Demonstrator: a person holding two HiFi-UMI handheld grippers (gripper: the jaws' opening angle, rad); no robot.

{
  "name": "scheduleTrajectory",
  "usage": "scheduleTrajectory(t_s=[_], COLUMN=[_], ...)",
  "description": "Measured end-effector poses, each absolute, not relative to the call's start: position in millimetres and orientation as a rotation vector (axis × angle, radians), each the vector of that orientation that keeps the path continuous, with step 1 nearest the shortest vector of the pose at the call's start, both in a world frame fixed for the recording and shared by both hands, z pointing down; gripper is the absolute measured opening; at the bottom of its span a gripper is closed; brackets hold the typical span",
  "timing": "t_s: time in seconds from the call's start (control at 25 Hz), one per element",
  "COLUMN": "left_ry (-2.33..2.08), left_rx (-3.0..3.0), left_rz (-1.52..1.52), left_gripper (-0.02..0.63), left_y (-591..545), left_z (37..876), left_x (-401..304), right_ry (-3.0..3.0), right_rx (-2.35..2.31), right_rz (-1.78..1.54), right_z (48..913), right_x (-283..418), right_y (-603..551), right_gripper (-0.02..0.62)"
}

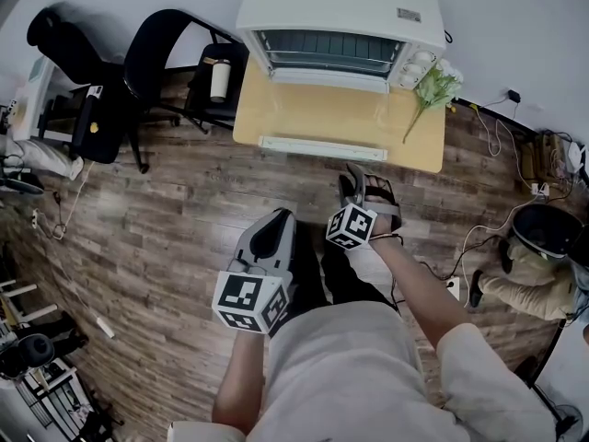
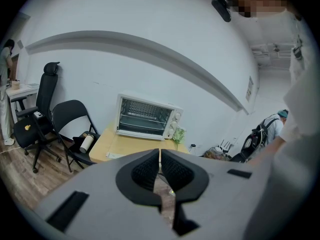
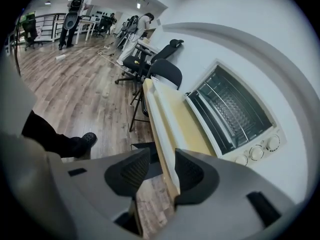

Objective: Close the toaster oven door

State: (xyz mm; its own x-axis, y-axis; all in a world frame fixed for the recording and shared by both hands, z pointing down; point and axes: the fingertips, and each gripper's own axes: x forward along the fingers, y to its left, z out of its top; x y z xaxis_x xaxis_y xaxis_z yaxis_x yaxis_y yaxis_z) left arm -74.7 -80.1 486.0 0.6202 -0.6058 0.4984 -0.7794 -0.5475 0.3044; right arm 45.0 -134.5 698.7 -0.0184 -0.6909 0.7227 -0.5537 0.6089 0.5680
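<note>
showing the toaster oven [image 1: 340, 26] at the back of the table [image 1: 425, 150], its door [image 1: 322, 118] apparently dropped flat, white handle bar [image 1: 322, 147] along the table's front edge, long axis left-to-right in the head view. right gripper [image 1: 357, 180] sits just short of the bar's right part, jaws apart, bar lined up between them, unpressed. left gripper [image 1: 274, 221], jaws together on nothing, hangs farther back. judged: of the 2, the right is nearer.
</note>
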Motion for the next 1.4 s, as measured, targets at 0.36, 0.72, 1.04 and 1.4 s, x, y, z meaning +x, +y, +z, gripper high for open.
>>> scheduleTrajectory(t_s=[0.36, 0.72, 1.04, 1.4], left_ry=[-1.078, -1.083, -1.097, -1.102], left_rx=[2.33, 2.314, 2.301, 2.304], left_rz=[0.488, 0.508, 0.52, 0.534], left_gripper=[0.014, 0.014, 0.014, 0.014], left_y=[-84.0, -85.4, -87.9, -90.5], left_z=[492.0, 497.4, 499.9, 498.9], left_x=[-79.2, -87.8, -96.9, -100.5], right_ry=[-1.627, -1.589, -1.546, -1.501], right_rx=[1.031, 1.005, 0.998, 0.973], right_rz=[-0.201, -0.263, -0.289, -0.298], right_z=[714.3, 725.3, 733.3, 744.2], right_x=[46.4, 42.4, 42.8, 46.3], right_y=[-142.3, -149.0, -154.9, -157.9], right_gripper=[0.161, 0.206, 0.201, 0.209])
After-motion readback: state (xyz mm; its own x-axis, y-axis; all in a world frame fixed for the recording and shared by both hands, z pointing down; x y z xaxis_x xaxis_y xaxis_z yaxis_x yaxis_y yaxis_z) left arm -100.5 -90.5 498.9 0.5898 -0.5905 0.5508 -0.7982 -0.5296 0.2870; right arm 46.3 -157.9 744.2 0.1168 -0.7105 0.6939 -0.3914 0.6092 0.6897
